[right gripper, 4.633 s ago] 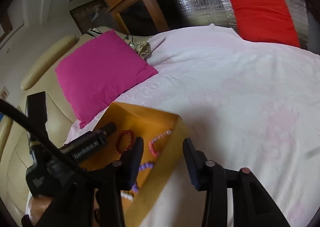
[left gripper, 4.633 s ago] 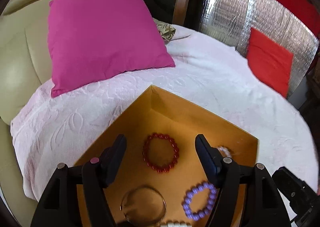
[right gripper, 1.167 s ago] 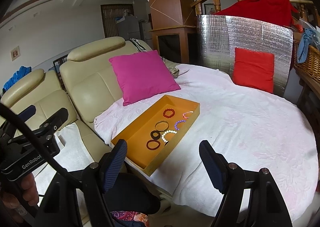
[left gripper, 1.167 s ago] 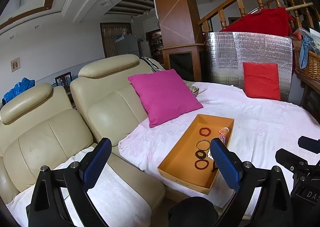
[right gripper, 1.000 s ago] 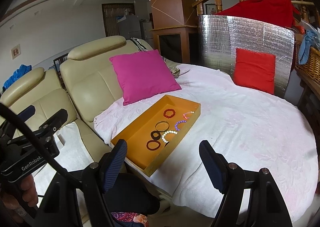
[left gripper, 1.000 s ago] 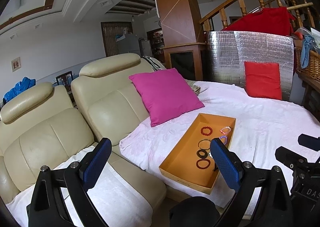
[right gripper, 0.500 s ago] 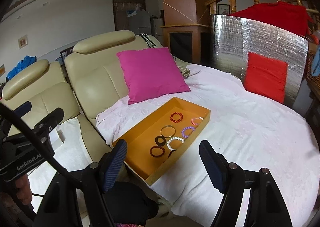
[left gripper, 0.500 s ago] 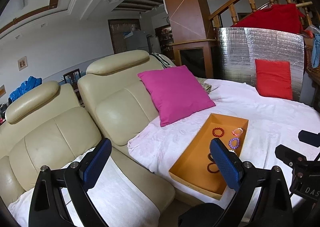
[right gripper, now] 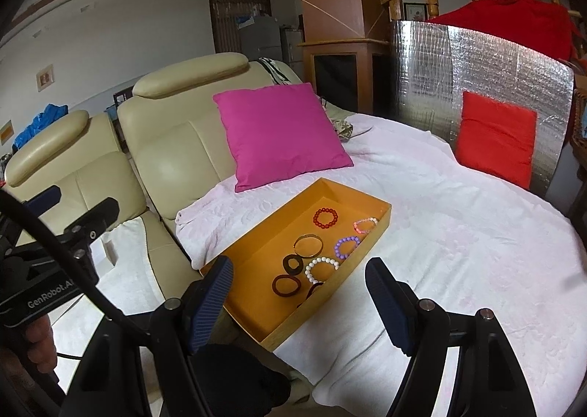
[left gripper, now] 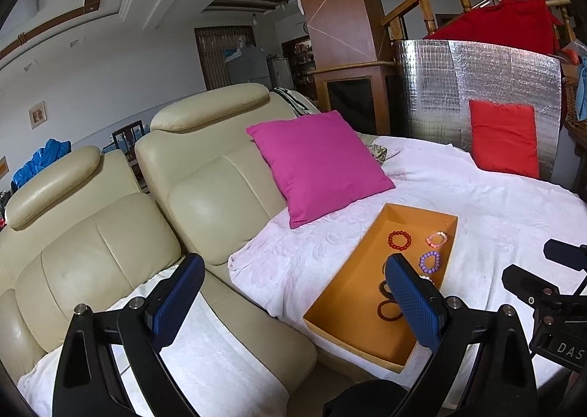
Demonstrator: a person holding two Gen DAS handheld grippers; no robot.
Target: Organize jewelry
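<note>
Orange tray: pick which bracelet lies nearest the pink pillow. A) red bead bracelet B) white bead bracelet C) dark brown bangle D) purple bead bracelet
A: in the right wrist view the red bead bracelet sits at the far end of the orange tray, closest to the pink pillow; the white, purple and dark brown ones lie farther back.

A tray [right gripper: 381, 224] lies on a blanket-covered bed [right gripper: 458, 233], near its front-left edge, with a recliner sofa [right gripper: 172, 130] to its left and a cushion [right gripper: 279, 130] leaning just behind it. In the tray's far half lie 8 rings in 2 rows: a beaded bracelet [right gripper: 325, 217] farthest back, then a bangle [right gripper: 308, 245] and 2 hair ties [right gripper: 292, 263] in front of it; along the right wall sit 3 more beaded bracelets [right gripper: 346, 246] and another ring partly hidden by the wall. Far right, another cushion [right gripper: 495, 138] leans against a foil panel [right gripper: 477, 64] behind the bed.
</note>
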